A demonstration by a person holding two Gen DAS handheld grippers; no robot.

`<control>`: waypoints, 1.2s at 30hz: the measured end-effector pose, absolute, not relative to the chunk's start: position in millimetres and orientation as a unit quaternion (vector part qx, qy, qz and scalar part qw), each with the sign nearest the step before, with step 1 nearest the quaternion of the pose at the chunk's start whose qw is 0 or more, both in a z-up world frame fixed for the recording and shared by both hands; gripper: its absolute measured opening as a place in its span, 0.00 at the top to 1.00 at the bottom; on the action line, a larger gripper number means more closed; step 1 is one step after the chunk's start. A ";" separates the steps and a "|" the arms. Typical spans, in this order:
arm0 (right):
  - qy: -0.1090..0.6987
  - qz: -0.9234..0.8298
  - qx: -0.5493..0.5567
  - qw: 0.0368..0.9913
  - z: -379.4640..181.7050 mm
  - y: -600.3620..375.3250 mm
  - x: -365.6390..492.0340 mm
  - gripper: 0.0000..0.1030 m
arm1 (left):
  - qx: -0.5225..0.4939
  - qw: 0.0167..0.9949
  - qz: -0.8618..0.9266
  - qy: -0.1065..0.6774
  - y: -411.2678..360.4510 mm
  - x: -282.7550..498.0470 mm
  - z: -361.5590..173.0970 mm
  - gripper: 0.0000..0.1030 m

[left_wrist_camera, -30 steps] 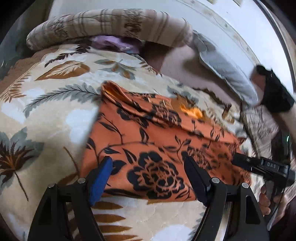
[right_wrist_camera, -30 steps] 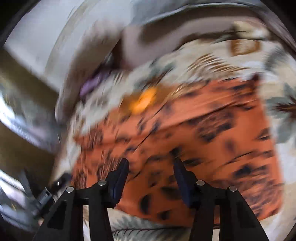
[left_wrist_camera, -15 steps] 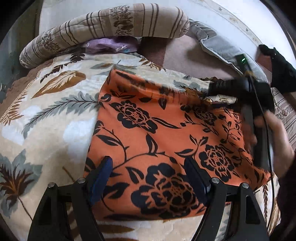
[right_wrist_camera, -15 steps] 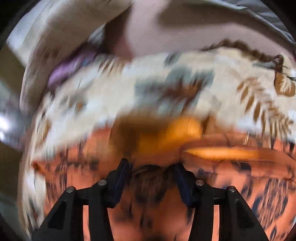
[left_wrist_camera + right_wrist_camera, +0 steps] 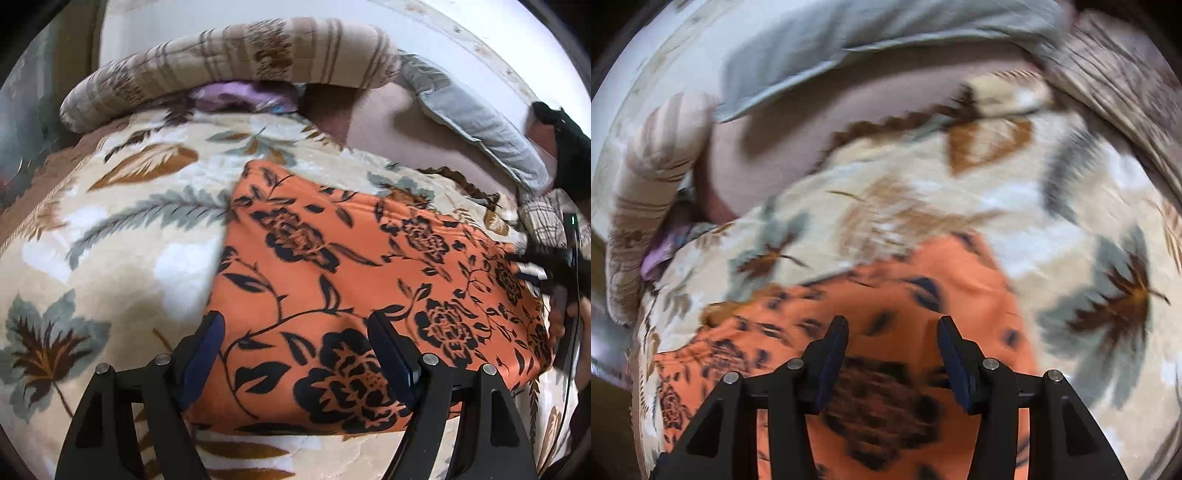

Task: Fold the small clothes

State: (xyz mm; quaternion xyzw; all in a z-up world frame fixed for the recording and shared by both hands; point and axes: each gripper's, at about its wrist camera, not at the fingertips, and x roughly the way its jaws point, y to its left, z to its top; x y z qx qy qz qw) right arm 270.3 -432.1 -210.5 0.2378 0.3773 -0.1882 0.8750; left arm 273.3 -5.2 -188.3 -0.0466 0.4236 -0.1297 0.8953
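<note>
While the orange cloth (image 5: 351,291) lies flat on the leaf-patterned blanket (image 5: 122,236), its long side runs from near left to far right, straight ahead of the left gripper (image 5: 295,343), which hangs spread and empty over the near edge; the right gripper (image 5: 892,350), also spread, hovers over the right end. The cloth looks smooth, black flowers on orange, seemingly doubled

orange garment (image 5: 369,280): 1 | blanket (image 5: 122,236): 1 | bolster (image 5: 236,55): 1
</note>
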 end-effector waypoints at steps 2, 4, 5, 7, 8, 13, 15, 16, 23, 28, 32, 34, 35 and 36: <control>0.387 -0.185 0.243 0.870 -225.0 -440.3 276.2 0.48 | -0.015 0.890 -0.116 0.440 -9.7 275.6 -198.0 0.22; 0.386 -0.202 0.217 0.874 -220.4 -435.8 278.5 0.47 | 0.040 0.893 -0.098 0.437 -20.0 274.0 -203.6 0.20; 0.394 -0.211 0.208 0.870 -217.9 -431.5 282.4 0.47 | 0.055 0.895 -0.094 0.432 -23.5 272.9 -204.2 0.20; 0.401 -0.211 0.186 0.872 -209.3 -416.4 289.0 0.47 | 0.048 0.895 -0.094 0.434 -21.9 273.7 -202.1 0.20; 0.394 -0.191 0.183 0.880 -201.1 -405.8 290.2 0.46 | 0.037 0.893 -0.096 0.438 -18.4 274.7 -199.9 0.20; 0.409 -0.086 0.163 0.894 -183.9 -332.2 312.9 0.46 | -0.011 0.874 -0.083 0.479 0.7 281.0 -206.1 0.13; 0.430 -0.053 0.143 0.890 -188.1 -293.9 330.2 0.46 | -0.045 0.866 -0.087 0.491 8.1 283.4 -213.9 0.09; 0.440 -0.029 0.136 0.887 -192.4 -272.8 339.7 0.46 | -0.038 0.869 -0.092 0.484 6.5 281.5 -213.8 0.07; 0.499 0.008 0.065 0.864 -237.1 -175.8 405.3 0.46 | 0.006 0.875 -0.112 0.472 -3.2 271.0 -219.6 0.01; 0.478 -0.023 0.064 0.876 -233.8 -175.1 422.1 0.43 | 0.010 0.868 -0.120 0.482 -1.8 272.2 -219.9 0.00; 0.434 -0.020 0.095 0.896 -209.2 -202.5 394.4 0.45 | 0.006 0.861 -0.127 0.492 0.6 278.0 -216.6 0.00; 0.411 -0.034 0.117 0.904 -195.6 -232.3 371.9 0.45 | -0.001 0.863 -0.124 0.489 3.6 279.8 -211.2 0.00; 0.400 -0.049 0.128 0.906 -189.4 -254.1 356.7 0.45 | 0.000 0.869 -0.118 0.481 5.6 282.4 -207.2 0.00; 0.397 -0.065 0.129 0.907 -185.6 -268.6 348.2 0.45 | 0.003 0.879 -0.111 0.464 6.7 279.3 -200.9 0.00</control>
